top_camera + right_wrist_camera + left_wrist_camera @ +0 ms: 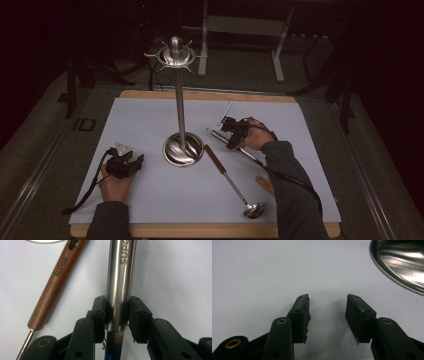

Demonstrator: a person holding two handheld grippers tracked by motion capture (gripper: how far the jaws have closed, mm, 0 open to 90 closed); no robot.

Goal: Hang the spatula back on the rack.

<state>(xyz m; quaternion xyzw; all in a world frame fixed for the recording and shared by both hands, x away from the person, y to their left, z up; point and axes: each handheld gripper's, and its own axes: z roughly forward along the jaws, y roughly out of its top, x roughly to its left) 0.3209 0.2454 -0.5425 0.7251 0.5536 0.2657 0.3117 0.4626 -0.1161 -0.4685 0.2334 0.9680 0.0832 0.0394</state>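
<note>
A tall steel utensil stand point(180, 100) with a ring of hooks at its top rises from a round base point(183, 149) in the middle of the white mat. A ladle point(227, 175) with a brown wooden handle point(57, 282) lies flat to the right of the base, bowl toward the front. Beside it lies a utensil with a steel tube handle point(120, 277) marked SUPOR. My right gripper point(117, 302) is shut on that steel handle point(220, 135), both pads against it. My left gripper point(131, 162) rests open left of the base, nothing between its fingers point(302, 307).
The white mat point(150, 200) covers a wooden board on a grey table. The stand's base rim point(402, 262) lies close to the left gripper's right. A wooden utensil end point(265, 184) shows beside the right sleeve. Dark table legs stand at the back.
</note>
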